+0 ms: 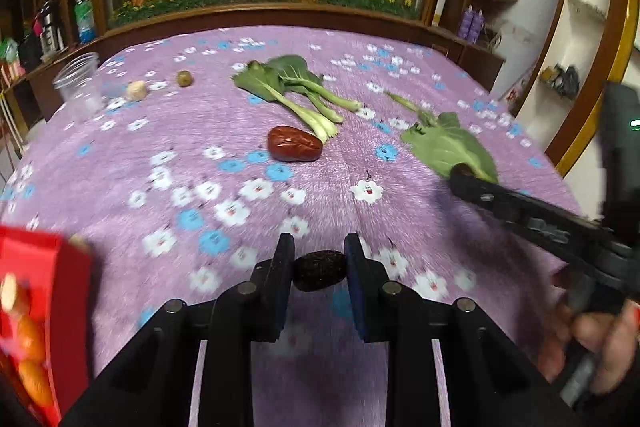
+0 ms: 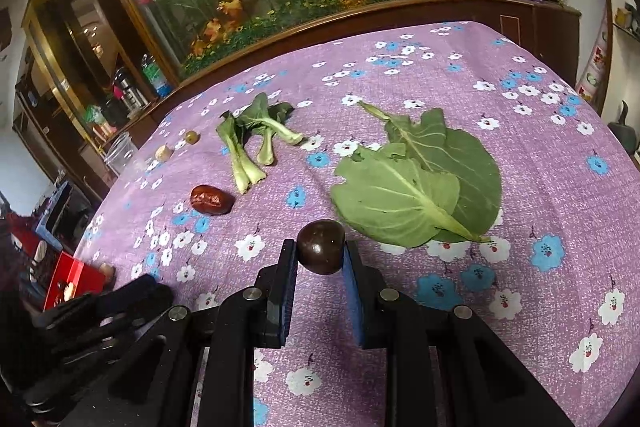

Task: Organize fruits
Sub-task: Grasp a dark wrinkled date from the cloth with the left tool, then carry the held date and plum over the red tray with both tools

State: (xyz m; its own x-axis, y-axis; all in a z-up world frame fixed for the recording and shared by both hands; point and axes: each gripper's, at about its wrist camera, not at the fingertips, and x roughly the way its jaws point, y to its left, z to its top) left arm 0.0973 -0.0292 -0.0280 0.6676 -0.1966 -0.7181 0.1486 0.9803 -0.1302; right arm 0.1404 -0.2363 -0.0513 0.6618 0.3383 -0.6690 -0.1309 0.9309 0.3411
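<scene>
Mid-task: left tool (image 1: 318, 277) clamps dark wrinkled fruit (image 1: 319, 275), right tool (image 2: 320, 259) clamps dark round fruit (image 2: 321, 246); red date (image 1: 295, 143) (plus 2 small fruits beyond it) left on tabletop (image 1: 400, 235), red box (image 1: 44, 311) w/ some fruit.

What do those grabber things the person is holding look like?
Both are made of chunky black plastic. The left gripper has two flat black fingers lined with dark blue pads and round silver bolts at its joints. The right gripper looks the same, its blue ribbed pads showing clearly. A small green light glows on the right one's black body.
</scene>
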